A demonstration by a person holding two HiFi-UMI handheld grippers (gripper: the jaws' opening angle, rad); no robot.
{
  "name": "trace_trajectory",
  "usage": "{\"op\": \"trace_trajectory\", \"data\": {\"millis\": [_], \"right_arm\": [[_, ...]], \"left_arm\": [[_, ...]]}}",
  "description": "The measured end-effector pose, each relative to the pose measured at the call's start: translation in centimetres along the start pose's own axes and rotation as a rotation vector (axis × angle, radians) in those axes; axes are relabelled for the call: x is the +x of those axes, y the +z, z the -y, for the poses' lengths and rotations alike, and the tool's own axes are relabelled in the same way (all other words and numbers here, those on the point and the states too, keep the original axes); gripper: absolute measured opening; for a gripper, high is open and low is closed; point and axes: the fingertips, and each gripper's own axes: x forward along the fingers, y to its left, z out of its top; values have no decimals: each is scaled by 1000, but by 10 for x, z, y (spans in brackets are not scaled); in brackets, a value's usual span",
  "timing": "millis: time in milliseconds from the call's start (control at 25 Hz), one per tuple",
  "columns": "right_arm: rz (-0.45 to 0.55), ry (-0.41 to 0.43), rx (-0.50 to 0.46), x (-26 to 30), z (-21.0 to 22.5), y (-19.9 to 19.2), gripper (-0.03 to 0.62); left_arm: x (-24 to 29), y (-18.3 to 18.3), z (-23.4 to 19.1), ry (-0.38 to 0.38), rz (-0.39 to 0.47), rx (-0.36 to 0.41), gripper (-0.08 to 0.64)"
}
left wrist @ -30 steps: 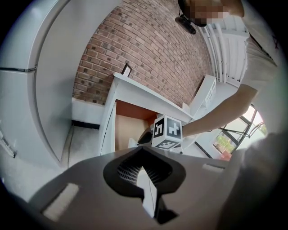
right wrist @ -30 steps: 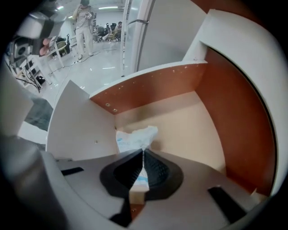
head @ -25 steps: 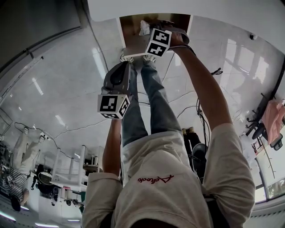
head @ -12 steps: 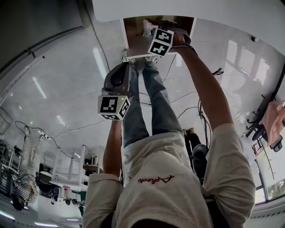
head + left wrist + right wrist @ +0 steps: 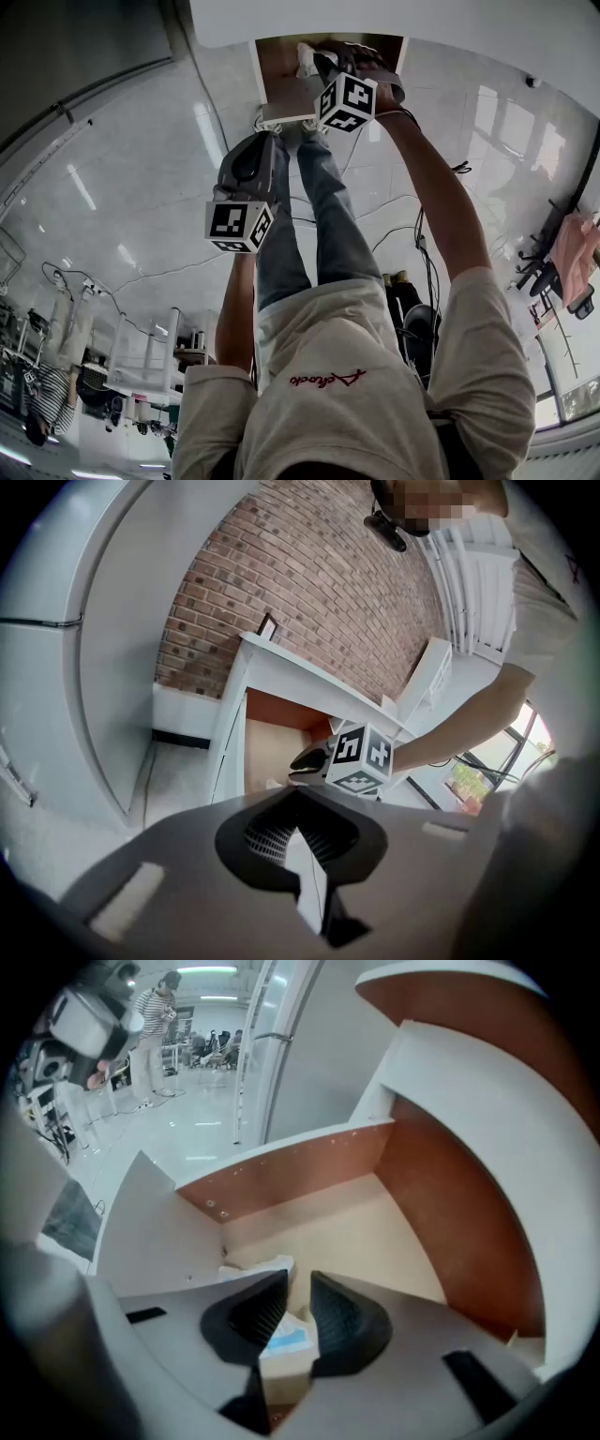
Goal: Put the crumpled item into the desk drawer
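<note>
The desk drawer (image 5: 278, 115) stands pulled out at the top of the head view, its wooden floor (image 5: 356, 1232) showing. The crumpled item (image 5: 305, 58), white paper with a blue patch (image 5: 285, 1339), lies on that floor by the left wall. My right gripper (image 5: 328, 60) reaches into the drawer just above it. Its jaws (image 5: 298, 1281) are opening, and the paper shows through the gap, free of the pads. My left gripper (image 5: 263, 141) hangs lower, in front of the drawer. Its jaws (image 5: 298, 799) are shut on nothing.
The white desk top (image 5: 394, 19) overhangs the drawer. The person's legs (image 5: 323, 206) stand right before it on a glossy floor with cables (image 5: 422, 244). A brick wall (image 5: 319, 602) rises behind the desk. People and furniture are far off (image 5: 155, 1007).
The right gripper has drawn back a little toward the person, out over the drawer. The crumpled item stays in the drawer. The left gripper has not moved.
</note>
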Motion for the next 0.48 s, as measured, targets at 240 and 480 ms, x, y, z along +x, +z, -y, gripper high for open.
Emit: {"op": "trace_trajectory", "data": {"millis": [240, 480], "right_arm": [[85, -115, 97, -33, 7, 9, 23], [144, -151, 225, -63, -12, 9, 14]], "left_arm": [[1, 3, 5, -4, 0, 12, 8], [3, 3, 10, -17, 0, 30, 8]]}}
